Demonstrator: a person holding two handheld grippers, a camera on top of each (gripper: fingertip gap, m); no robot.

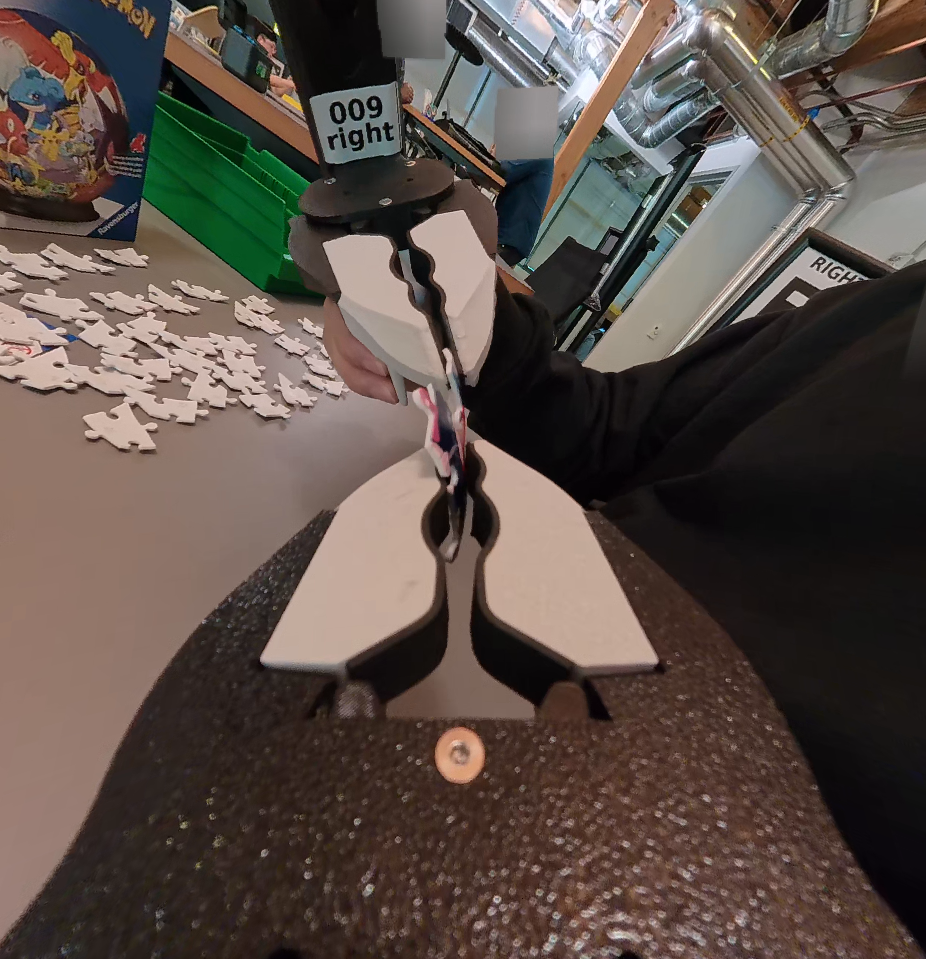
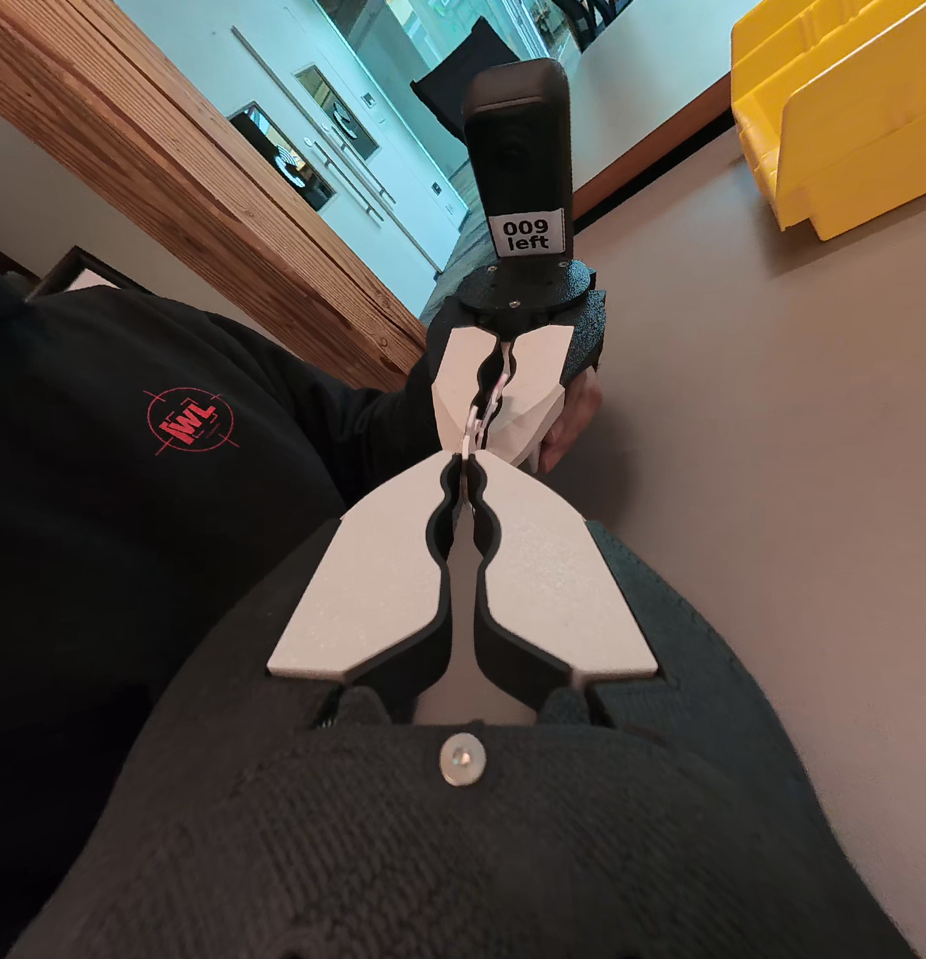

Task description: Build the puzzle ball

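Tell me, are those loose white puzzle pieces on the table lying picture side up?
No, the loose pieces spread on the grey table show mostly plain white backs, with only a few near the left edge showing any colour.

There are two tongs, the left tongs [image 1: 458, 467] and the right tongs [image 2: 463, 459], and they meet tip to tip with a small group of joined puzzle pieces [image 1: 447, 446] between them; I cannot tell exactly how many are in this group. To the left of the left tongs, many loose white puzzle pieces [image 1: 154, 347] lie on the tabletop [image 1: 139, 545], several dozen and too many to count exactly, and behind them stand one puzzle box [image 1: 71, 114] and one stack of green bins [image 1: 216, 192]. To the right of the right tongs there are yellow bins [image 2: 845, 119], at least two.
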